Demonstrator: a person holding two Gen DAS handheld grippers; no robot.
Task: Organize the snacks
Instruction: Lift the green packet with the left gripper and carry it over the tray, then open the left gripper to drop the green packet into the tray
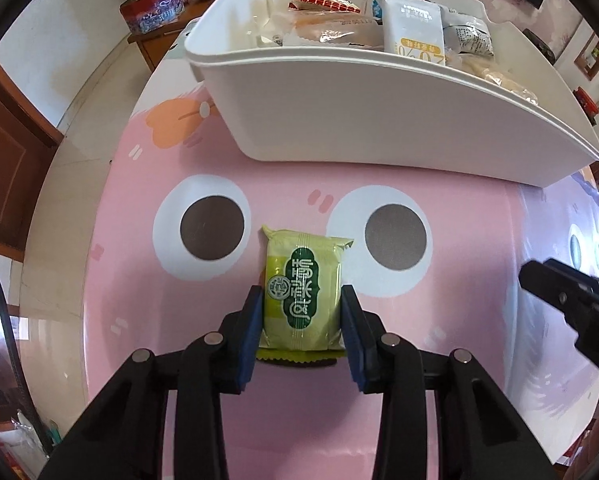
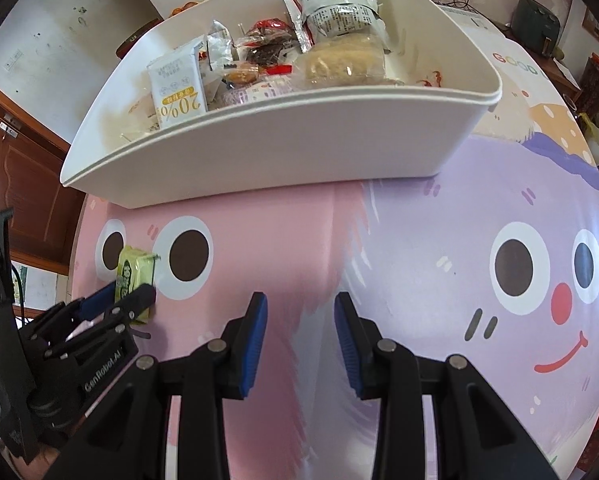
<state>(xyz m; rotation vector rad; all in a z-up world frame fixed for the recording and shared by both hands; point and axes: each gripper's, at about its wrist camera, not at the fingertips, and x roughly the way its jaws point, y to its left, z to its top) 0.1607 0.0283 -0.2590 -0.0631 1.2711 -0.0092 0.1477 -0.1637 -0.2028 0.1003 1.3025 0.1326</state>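
green foil snack packet (image 1: 302, 298) lies at lower centre on the pink cartoon tablecloth (image 1: 119, 280), and the left gripper (image 1: 302, 320) looks clamped on it. right gripper (image 2: 300, 334) hangs apart, empty. white plastic bin (image 1: 379, 120) of snacks fills the top.

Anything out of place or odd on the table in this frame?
Only one green snack packet lies outside the white bin, on the pink tablecloth, with the left gripper closed around it. Nothing looks spilled or damaged.
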